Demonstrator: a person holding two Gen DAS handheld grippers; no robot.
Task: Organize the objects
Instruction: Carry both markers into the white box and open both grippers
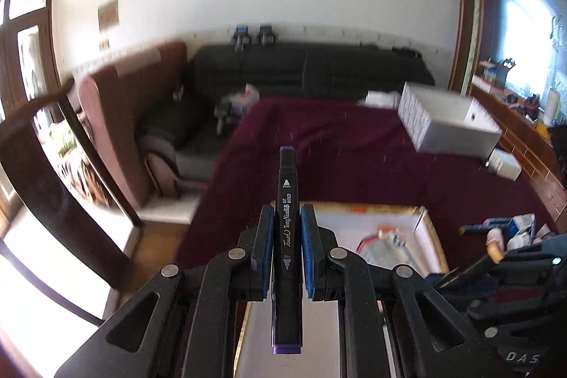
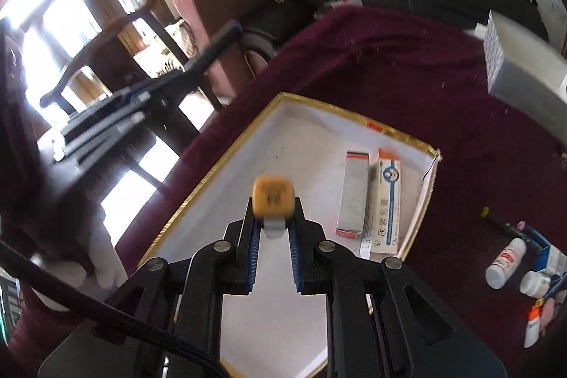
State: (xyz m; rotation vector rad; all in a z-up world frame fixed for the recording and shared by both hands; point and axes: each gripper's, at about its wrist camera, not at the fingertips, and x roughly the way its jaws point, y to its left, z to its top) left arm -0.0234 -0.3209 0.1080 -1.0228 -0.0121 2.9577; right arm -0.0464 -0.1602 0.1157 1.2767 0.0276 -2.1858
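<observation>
Both tongs are gripping: left gripper [image 1: 287, 222] is clamping a black purple-capped art marker [image 1: 287, 236], right gripper [image 2: 272, 218] is pinching a white orange-capped marker [image 2: 273, 201] over the gold-rimmed white box [image 2: 212, 165] holding two cartons [image 2: 368, 197] on maroon cloth [image 2: 389, 77].

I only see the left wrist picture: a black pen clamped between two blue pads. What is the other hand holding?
Observer: The right gripper is shut on a small white bottle with an orange cap.
Operator: Where is it pointing?
Observer: Down over the gold-edged box on the dark red cloth.
Operator: I can only make out a blur in that box. What is in it?
Observer: Two small cartons lie side by side at its right end, one grey carton and one white and blue carton.
Operator: Anything outside it?
Observer: Two white bottles lie on the cloth to the right.
</observation>
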